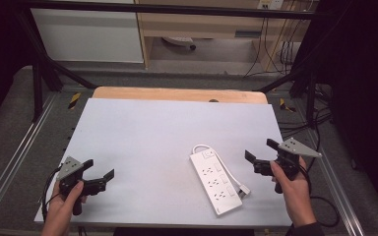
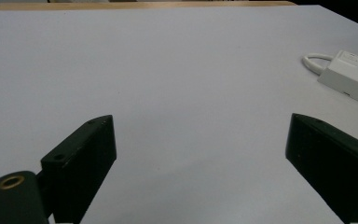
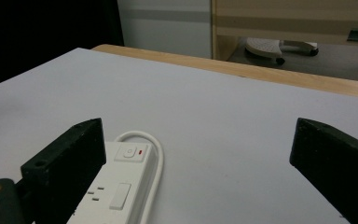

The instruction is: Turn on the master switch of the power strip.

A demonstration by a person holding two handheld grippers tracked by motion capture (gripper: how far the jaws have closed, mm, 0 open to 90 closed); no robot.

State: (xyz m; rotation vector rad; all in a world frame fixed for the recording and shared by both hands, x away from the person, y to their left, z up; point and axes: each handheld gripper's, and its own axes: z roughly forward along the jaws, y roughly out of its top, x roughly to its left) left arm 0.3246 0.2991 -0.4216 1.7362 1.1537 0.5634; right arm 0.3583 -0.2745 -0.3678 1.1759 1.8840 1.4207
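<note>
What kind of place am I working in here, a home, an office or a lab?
Most likely a lab or test workstation. The white table sits inside a black metal frame, loose cables hang behind it, and it carries just a white power strip, with a hand-held gripper at each side.

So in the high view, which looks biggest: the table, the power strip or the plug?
1. Table, by far the biggest.
2. Power strip.
3. Plug, tiny, lying beside the strip's near end.

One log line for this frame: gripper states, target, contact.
left hand-held gripper: open, holding nothing | right hand-held gripper: open, holding nothing | nearest: white power strip, flat on table | contact: none
</note>
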